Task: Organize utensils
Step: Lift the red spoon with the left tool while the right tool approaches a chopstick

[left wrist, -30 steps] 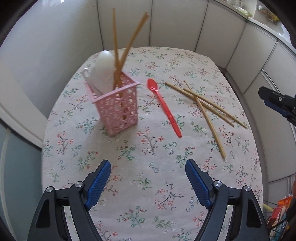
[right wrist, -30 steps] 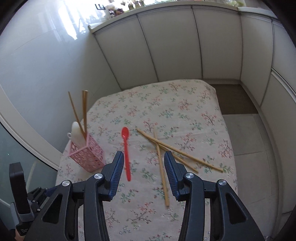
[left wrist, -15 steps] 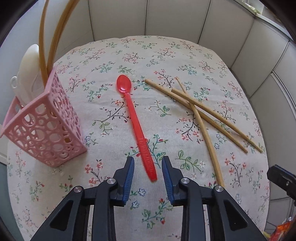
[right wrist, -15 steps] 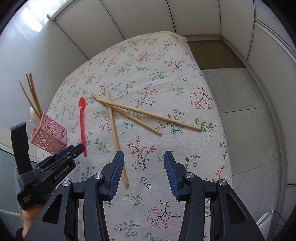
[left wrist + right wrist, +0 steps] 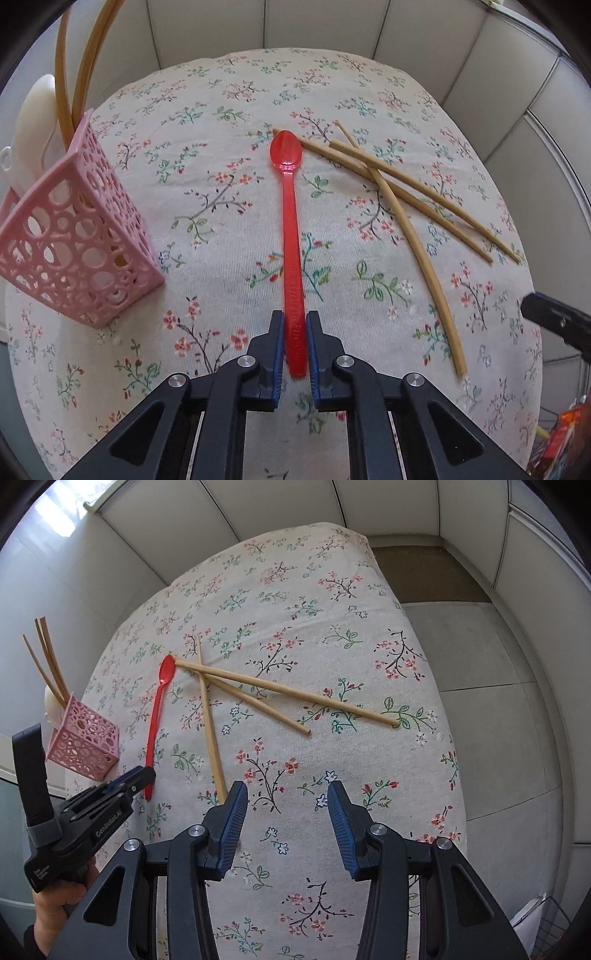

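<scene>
Left wrist spoon: red spoon, translucent plastic, flat on floral tablecloth, bowl toward 12 o'clock.
Left wrist grip: left gripper closing, narrow, blue pads at handle end; was wide a second ago.
Left wrist basket: pink basket at 9 o'clock.
Right wrist grip: right gripper half open, empty, unchanged; loose chopsticks at 11 o'clock.

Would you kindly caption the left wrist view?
Left tongs closing around the red plastic spoon's handle, pink perforated basket alongside.
</scene>
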{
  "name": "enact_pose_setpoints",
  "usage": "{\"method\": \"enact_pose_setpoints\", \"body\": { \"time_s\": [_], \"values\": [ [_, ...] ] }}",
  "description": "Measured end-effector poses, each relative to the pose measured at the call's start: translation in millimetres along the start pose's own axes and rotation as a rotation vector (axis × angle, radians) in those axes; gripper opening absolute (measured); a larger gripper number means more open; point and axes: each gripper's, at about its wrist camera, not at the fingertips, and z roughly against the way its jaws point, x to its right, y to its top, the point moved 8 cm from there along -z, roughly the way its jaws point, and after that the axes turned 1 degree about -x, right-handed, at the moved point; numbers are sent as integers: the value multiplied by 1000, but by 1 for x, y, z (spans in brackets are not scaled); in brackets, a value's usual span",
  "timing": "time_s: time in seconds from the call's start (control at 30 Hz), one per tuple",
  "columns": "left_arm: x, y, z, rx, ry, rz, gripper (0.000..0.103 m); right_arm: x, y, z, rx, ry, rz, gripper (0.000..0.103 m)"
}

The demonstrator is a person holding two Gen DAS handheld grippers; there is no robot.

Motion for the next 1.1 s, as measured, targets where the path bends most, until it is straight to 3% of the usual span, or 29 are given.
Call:
{"method": "enact_pose_setpoints", "body": {
  "time_s": [0.23,0.3,0.37,0.4,0.43,0.47,0.63,0.8,0.87,0.93,1.1],
  "values": [
    [3,-38,7,-217,-88,-108,12,2,7,-5,-6,6,-16,45],
    [3,-35,11,-195,-58,-127,15,4,11,-8,-7,5,-23,45],
    [4,-23,13,-148,-49,-113,31,5,14,-10,-7,6,-30,45],
    [5,-16,14,-119,-46,-94,46,5,16,-11,-6,8,-33,45],
    [6,-7,14,-80,-45,-76,54,4,18,-12,-6,12,-34,45],
    [8,2,14,-47,-44,-69,55,3,20,-14,-6,19,-32,45],
    [18,34,-8,32,-13,-42,54,-4,27,-20,-10,43,-10,45],
    [22,61,-22,77,31,-26,53,-2,33,-27,-19,62,-25,38],
    [23,68,-27,79,46,-22,48,-4,36,-27,-10,61,-12,36],
    [22,74,-31,75,52,-9,29,-8,42,-26,0,64,14,35],
    [13,66,-24,84,35,-12,27,-25,57,-21,39,66,113,35]
  ]
}}
